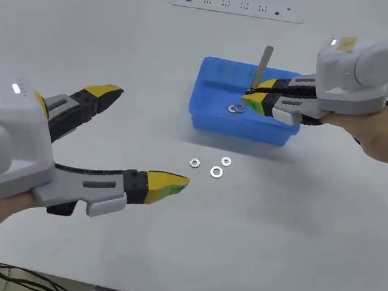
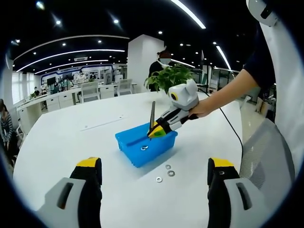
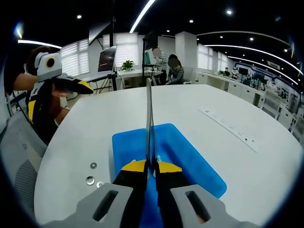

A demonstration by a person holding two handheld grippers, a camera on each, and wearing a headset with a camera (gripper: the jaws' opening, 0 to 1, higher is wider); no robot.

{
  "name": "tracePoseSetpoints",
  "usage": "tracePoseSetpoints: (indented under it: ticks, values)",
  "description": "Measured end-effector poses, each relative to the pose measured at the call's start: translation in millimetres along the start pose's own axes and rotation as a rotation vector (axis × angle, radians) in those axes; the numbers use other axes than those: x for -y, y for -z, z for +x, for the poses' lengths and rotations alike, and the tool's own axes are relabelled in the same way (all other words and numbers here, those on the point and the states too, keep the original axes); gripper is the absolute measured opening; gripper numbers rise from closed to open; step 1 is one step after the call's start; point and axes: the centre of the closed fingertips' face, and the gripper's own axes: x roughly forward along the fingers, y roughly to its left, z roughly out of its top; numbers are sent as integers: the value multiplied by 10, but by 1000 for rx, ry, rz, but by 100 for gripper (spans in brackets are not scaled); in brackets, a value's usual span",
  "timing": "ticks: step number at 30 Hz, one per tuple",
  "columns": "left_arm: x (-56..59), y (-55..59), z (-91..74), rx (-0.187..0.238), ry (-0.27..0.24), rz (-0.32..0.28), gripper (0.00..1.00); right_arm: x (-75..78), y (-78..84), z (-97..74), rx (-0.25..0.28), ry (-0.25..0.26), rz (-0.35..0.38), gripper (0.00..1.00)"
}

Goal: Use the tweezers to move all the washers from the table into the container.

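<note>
Over the blue container (image 1: 234,129): right gripper (image 1: 253,101), jaws clenched on the tweezers (image 1: 264,65), which stick up out of the jaws. One washer (image 1: 235,108) lies inside the container. Three washers (image 1: 216,172) sit close together on the table (image 1: 289,205), just in front of the container. Left gripper (image 1: 148,136) hovers well to the left, jaws spread wide, nothing between them.

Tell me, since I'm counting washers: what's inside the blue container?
At least one washer lies in the container. The right gripper, shut on the tweezers, hides part of its floor.
</note>
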Motion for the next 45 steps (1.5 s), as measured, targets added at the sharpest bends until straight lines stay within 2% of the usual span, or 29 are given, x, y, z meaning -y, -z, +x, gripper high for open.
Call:
tracePoseSetpoints:
  ticks: [5,10,12,15,20,21,22,25,26,29,33,36,39,42,45]
  values:
    - [-61,-55,96,4,9,1,96,-12,-2,-19,-4,-3,-2,7]
    - [-64,-97,263,-12,54,22,96,-64,-26,-40,-5,-19,-22,7]
    - [-88,-179,349,2,57,62,95,-86,-30,-44,-10,-26,-37,7]
    - [-94,-359,519,35,91,70,93,-100,-31,-48,-17,-35,-58,7]
    - [-132,-535,839,54,123,93,85,-122,-59,-65,-22,-45,-86,7]
    - [-131,-547,863,56,126,96,84,-132,-62,-67,-25,-47,-93,7]
    - [-98,-575,932,61,151,109,83,-144,-64,-72,-28,-49,-104,7]
    - [-50,-552,1091,39,180,133,83,-184,-71,-84,-31,-58,-123,7]
    - [-27,-516,1146,15,198,155,82,-192,-69,-88,-33,-60,-128,7]
    - [45,-492,1241,-5,236,164,71,-218,-59,-92,-41,-70,-146,7]
    - [102,-533,1322,-4,286,157,60,-239,-44,-96,-48,-77,-159,7]
    - [134,-569,1342,-1,316,165,41,-251,-46,-96,-47,-83,-162,7]
    - [164,-640,1351,13,343,163,36,-263,-52,-96,-46,-88,-163,7]
    - [185,-669,1343,13,364,179,24,-263,-57,-92,-47,-87,-165,7]
    - [206,-701,1326,19,384,179,21,-256,-59,-94,-46,-85,-163,7]
